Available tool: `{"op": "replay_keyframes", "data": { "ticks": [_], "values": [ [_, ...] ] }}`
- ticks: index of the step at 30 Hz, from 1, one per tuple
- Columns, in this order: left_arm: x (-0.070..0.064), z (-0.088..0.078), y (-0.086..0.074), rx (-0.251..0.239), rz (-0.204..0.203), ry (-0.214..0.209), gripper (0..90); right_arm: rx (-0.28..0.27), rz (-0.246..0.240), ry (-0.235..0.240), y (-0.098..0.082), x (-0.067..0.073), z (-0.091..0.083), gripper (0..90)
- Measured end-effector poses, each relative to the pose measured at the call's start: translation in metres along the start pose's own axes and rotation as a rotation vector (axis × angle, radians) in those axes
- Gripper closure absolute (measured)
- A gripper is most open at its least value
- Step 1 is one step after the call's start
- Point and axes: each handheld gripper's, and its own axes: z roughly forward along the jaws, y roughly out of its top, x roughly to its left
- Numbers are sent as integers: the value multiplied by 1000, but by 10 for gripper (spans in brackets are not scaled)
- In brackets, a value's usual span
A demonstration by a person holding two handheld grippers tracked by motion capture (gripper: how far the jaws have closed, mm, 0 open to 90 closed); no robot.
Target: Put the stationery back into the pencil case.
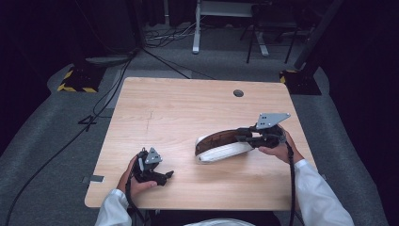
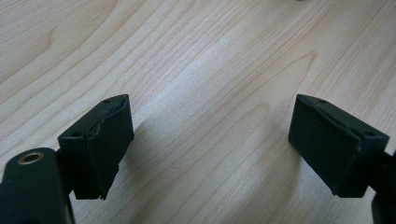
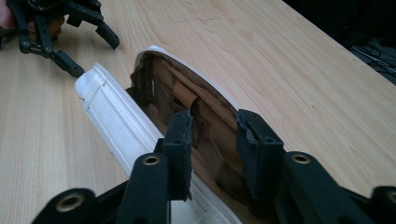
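A white pouch (image 1: pixel 221 149) with a brown lining lies on the wooden table (image 1: pixel 188 108), right of centre. My right gripper (image 1: pixel 242 136) reaches into its right end. In the right gripper view the jaws (image 3: pixel 215 140) stand a little apart over the pouch's open mouth, with brown lining between them and the white wall (image 3: pixel 116 116) beside the left jaw. The pads do not press on it. My left gripper (image 1: pixel 167 176) rests near the table's front left edge, open, over bare wood (image 2: pixel 210 144) with nothing between its fingers. It also shows far off in the right gripper view (image 3: pixel 95 56).
A round cable hole (image 1: pixel 238 93) sits near the table's far edge. Cables (image 1: pixel 108 89) run over the grey floor at the left. Dark stand bases (image 1: pixel 77 80) and a white frame leg (image 1: pixel 196 28) stand beyond the table.
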Motion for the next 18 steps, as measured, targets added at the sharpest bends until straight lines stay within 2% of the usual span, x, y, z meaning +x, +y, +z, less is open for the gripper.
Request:
{"op": "replay_keyframes", "data": {
  "ticks": [10,13,18],
  "values": [
    [0,0,0,0,0,0,144,-16,31,-65,-7,-2,-19,516],
    [0,0,0,0,0,0,145,-11,48,-112,-10,-2,-30,444],
    [0,0,0,0,0,0,144,-9,51,-153,-15,0,-44,395]
  ]
}}
